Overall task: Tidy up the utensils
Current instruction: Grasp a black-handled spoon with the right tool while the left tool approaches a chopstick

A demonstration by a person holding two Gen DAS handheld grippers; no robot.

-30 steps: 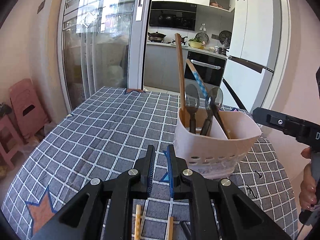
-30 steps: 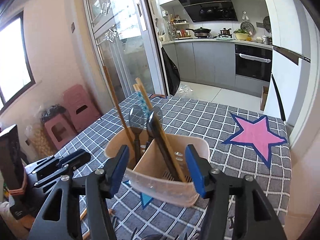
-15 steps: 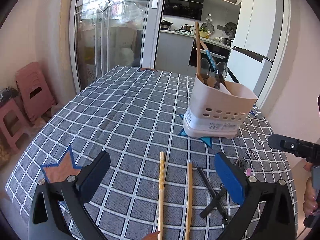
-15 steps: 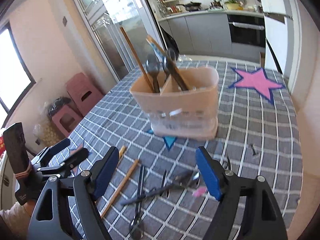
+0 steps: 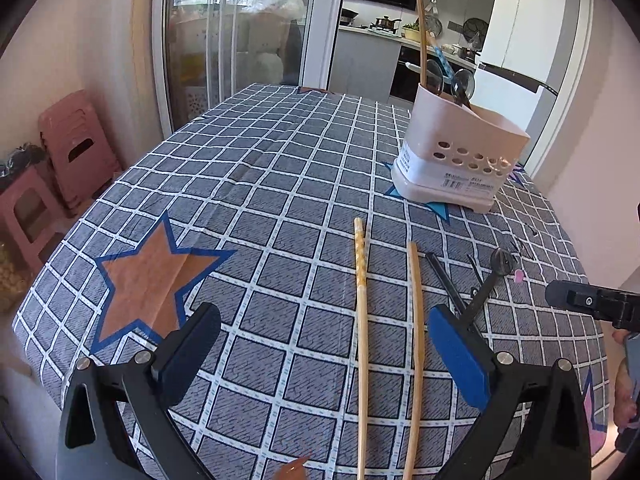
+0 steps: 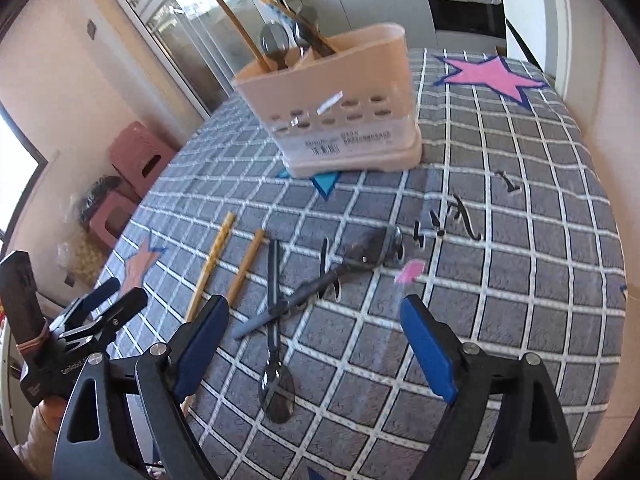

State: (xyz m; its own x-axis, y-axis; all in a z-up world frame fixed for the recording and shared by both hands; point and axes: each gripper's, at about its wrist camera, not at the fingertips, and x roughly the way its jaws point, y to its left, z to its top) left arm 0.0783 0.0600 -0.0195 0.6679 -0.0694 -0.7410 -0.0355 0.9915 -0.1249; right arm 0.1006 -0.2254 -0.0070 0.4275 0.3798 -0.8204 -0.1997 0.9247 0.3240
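Observation:
A pale pink utensil caddy stands on the checked tablecloth, holding chopsticks and spoons upright. Two wooden chopsticks lie side by side in front of it. Two dark spoons lie crossed to their right, also in the left wrist view. My left gripper is open and empty above the chopsticks' near ends. My right gripper is open and empty above the spoons. The left gripper also shows at the left edge of the right wrist view.
The table has a grey checked cloth with star patches. Pink stools stand by the wall at left. A glass sliding door and a kitchen lie beyond the table's far edge.
Both grippers have pulled back from the caddy and lowered toward the near table. The left gripper went from nearly shut to wide open. The loose chopsticks and spoons came into view.

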